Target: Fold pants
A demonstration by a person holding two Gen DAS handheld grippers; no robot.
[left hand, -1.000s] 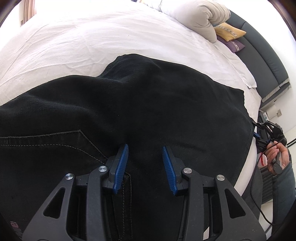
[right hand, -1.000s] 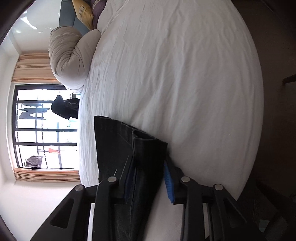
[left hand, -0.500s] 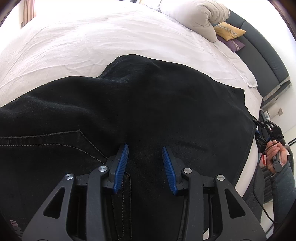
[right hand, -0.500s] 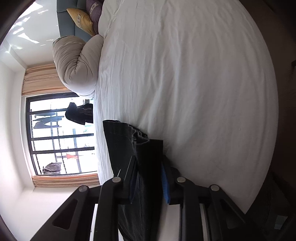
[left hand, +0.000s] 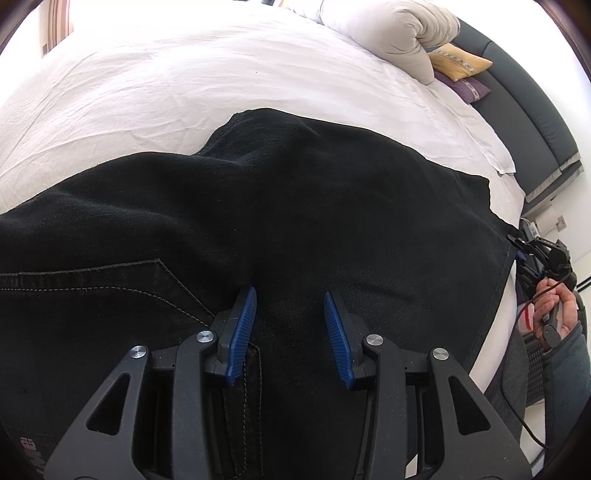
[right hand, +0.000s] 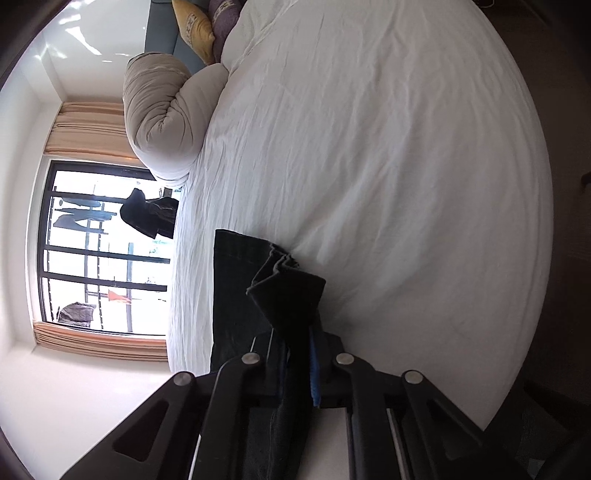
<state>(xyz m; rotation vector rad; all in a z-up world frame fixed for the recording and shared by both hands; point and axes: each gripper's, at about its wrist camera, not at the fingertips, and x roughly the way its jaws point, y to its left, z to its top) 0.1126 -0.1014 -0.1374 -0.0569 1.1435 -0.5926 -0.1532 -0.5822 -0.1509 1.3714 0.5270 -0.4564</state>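
Note:
Black pants lie spread over the white bed. My left gripper points down onto them beside a stitched back pocket, open, with its blue pads apart and only flat cloth under them. In the right wrist view the leg end of the pants is bunched up between the pads of my right gripper. Its jaws are closing and pinch that cloth. The same gripper shows at the pants' far right edge in the left wrist view, held by a person's hand.
A rolled beige duvet and a yellow cushion lie at the head of the bed, against a dark headboard. White sheet stretches beyond the leg end. A window fills the left of the right wrist view.
The right gripper's jaws have narrowed onto the leg end, which now stands bunched and slightly raised between them. The left gripper and the pants under it have not moved.

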